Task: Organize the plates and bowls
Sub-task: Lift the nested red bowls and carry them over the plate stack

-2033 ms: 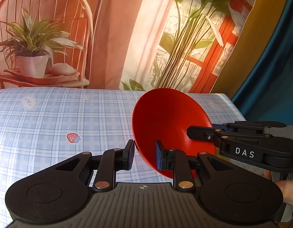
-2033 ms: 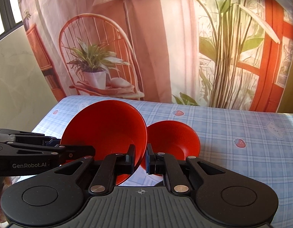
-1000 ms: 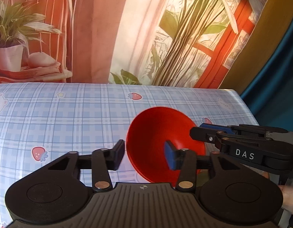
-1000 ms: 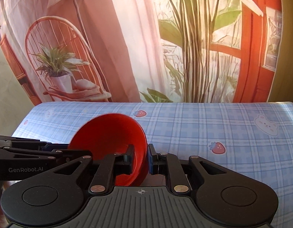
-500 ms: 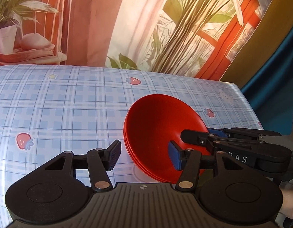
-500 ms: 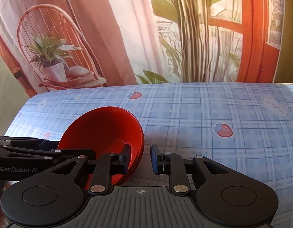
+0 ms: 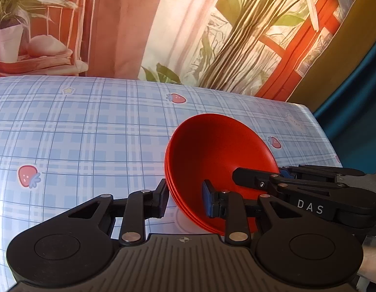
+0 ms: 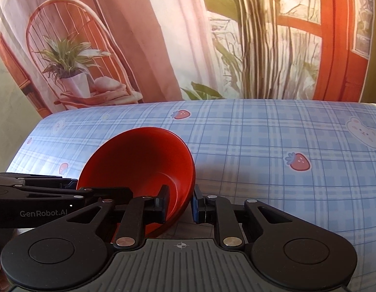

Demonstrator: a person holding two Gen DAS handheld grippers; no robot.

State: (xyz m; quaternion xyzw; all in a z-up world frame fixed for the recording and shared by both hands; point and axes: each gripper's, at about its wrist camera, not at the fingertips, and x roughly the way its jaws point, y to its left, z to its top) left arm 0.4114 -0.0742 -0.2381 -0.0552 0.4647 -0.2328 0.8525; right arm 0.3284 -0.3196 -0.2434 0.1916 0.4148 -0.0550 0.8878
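A stack of three nested red bowls (image 7: pixel 219 155) sits low at the near part of the table; I cannot tell if it rests on the cloth. My left gripper (image 7: pixel 185 198) is closing on the stack's near-left wall, one pad outside and the blue pad inside, both against it. My right gripper (image 8: pixel 180 203) is closing on the opposite wall of the stack (image 8: pixel 139 160), one finger inside the bowl and the other outside. Each view shows the other gripper too: the right gripper (image 7: pixel 259 172) at the stack's right rim, the left gripper (image 8: pixel 100 187) at its left rim.
A blue checked tablecloth (image 7: pixel 90 133) with strawberry and bear prints covers the table (image 8: pixel 261 158). A printed backdrop of a chair and plants hangs behind its far edge. The table's right edge (image 7: pixel 322 131) lies close to the stack. Part of a hand (image 7: pixel 373 262) shows at the lower right.
The lifted red bowl came down into the stack. The left jaws, wide a moment ago, have narrowed onto the stack's wall. The right jaws parted briefly, then narrowed again. Both grippers sank.
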